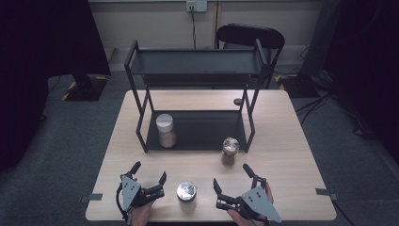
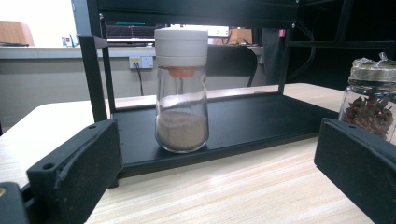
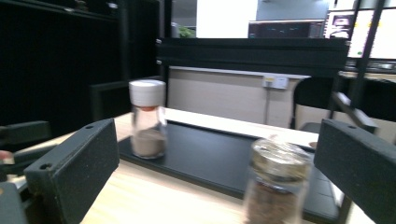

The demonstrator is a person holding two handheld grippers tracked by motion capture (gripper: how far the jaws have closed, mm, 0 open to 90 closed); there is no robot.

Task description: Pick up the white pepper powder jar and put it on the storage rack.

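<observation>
This looks like a lab or office test room: a plain wooden bench (image 1: 282, 141) stands on grey carpet (image 1: 66, 141), dark curtains (image 1: 42, 37) hang at both sides, a wall socket (image 1: 196, 5) and a black chair (image 1: 249, 35) sit behind, and monitors (image 3: 369, 37) glow beyond.

Three jars on the table: one white-capped jar (image 1: 165, 130) of brown powder on the rack's bottom shelf, far left; one jar of dark spice (image 1: 229, 150) just in front of the rack, right; one foil-topped jar (image 1: 186, 191) near, centre. One black two-shelf rack (image 1: 195, 67). One table (image 1: 291, 155). One chair (image 1: 250, 35) far behind. Two grippers: left gripper (image 1: 149, 172), right gripper (image 1: 230, 175).
</observation>
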